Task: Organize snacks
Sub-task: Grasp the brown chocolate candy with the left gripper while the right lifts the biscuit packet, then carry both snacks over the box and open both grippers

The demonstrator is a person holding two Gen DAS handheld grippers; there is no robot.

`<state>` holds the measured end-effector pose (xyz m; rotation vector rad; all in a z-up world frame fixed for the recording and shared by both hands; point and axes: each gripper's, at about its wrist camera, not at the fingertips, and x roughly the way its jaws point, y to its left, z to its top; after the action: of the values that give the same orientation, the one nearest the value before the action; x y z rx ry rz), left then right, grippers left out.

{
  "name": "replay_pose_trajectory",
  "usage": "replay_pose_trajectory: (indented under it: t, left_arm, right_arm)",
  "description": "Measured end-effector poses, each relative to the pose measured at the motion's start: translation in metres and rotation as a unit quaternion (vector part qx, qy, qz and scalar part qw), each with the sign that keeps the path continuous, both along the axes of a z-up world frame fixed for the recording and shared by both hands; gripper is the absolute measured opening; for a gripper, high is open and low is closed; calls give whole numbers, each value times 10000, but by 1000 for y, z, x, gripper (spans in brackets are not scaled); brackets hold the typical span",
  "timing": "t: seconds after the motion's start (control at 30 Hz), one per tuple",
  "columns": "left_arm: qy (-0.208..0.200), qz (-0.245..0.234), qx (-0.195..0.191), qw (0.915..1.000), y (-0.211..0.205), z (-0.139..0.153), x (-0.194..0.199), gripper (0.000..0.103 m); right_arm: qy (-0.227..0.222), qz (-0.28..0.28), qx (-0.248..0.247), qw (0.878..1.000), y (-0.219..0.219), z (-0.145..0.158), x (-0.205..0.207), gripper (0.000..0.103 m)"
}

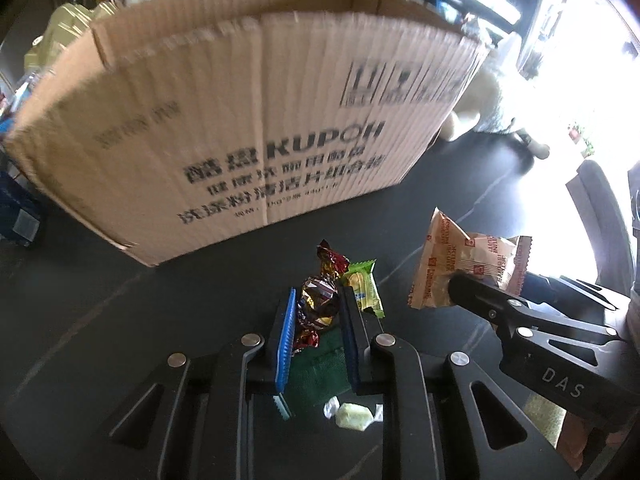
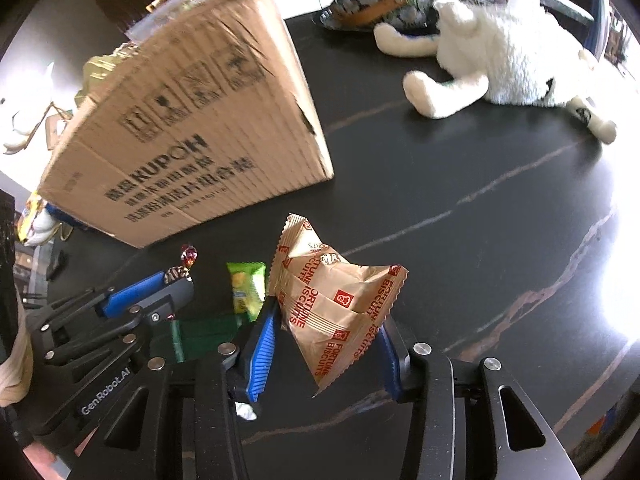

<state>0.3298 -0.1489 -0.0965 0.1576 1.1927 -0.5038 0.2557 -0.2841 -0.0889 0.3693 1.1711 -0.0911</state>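
Foil-wrapped candy (image 1: 318, 304) sits clamped in the left tongs (image 1: 316, 312), low centre. Right tongs (image 2: 326, 344) pinch a biscuit packet (image 2: 332, 304). Carton (image 1: 240, 120) fills the upper frame on the table (image 2: 460, 220).

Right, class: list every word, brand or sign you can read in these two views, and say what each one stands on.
"KUPOH": cardboard box, front face.
Chinese lines and handling symbols on the box: too blurred to read.
"FORTUNE BISCUITS": tan biscuit packet.
"DAS": right gripper, on its body in the left wrist view.
"GenRobot.AI": left gripper, on its body in the right wrist view.
Green sweet packet: print too small.
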Motion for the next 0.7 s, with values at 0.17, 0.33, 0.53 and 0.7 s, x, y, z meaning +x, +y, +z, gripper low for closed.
replay_pose_trajectory:
  t: [0.17,0.33,0.53,0.7]
  left_arm:
    - [-266,13,-142,9995,12,27,-9,22]
    - [-551,41,-340,9979,22,58,-17,22]
    - [-921,101,-622,9938,38,102,-21,22]
    - [-1174,123,-709,9905,44,129,-18,22]
  right_arm:
    - [-326,79,-200,9992,4,28,-8,45]
    - [-759,165,-341,9964,5,62,-12,45]
    - [-1305,237,-372,9905,13,102,-10,45]
    - [-1648,288,-461,9848,20,127,-10,45]
